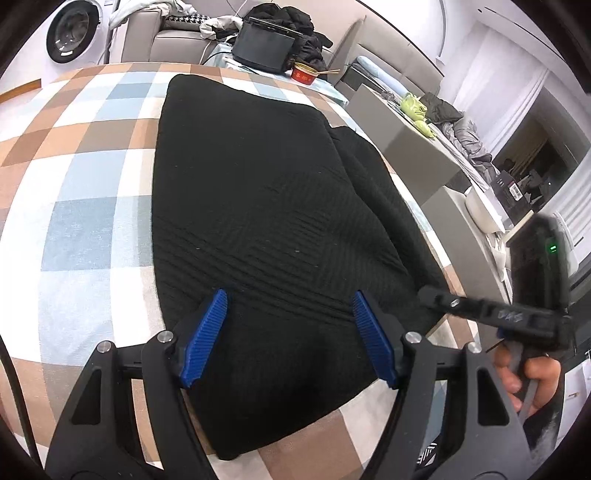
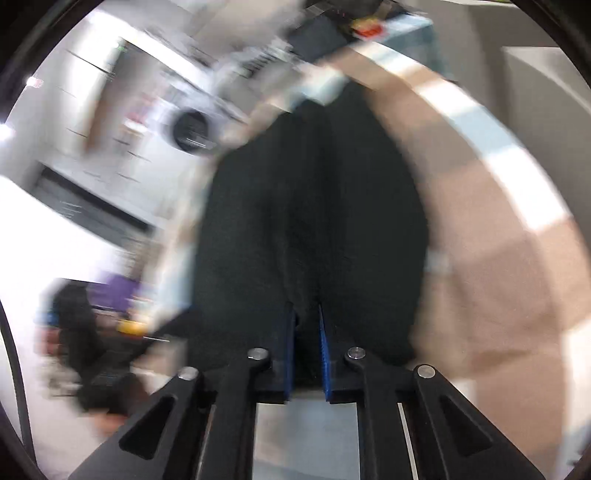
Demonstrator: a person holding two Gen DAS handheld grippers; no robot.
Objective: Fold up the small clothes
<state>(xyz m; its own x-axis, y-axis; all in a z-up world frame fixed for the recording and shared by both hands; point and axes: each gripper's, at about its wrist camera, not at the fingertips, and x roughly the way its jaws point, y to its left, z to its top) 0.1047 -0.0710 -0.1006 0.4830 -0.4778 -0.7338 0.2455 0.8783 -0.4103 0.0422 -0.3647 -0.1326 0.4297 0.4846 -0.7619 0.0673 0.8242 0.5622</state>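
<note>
A black ribbed knit garment (image 1: pixel 251 199) lies folded on a brown, blue and white checked cloth (image 1: pixel 92 206). My left gripper (image 1: pixel 289 295) hovers over the garment's near end. It is open, its blue pads (image 1: pixel 205 332) wide apart with fabric below them. My right gripper (image 1: pixel 430 295) reaches the garment's right edge, and a hand (image 1: pixel 528 376) holds its handle. The right wrist view is blurred. There the black garment (image 2: pixel 369 221) rises in a pinched ridge between the nearly closed blue pads (image 2: pixel 324 350) of my right gripper (image 2: pixel 306 312).
Beyond the far edge of the cloth stand a black bag (image 1: pixel 264 48) and a red bowl (image 1: pixel 304 72) with chopsticks. A washing machine (image 1: pixel 74 31) is at the back left. A grey block (image 1: pixel 399 122) with a green toy (image 1: pixel 415 107) stands close on the right.
</note>
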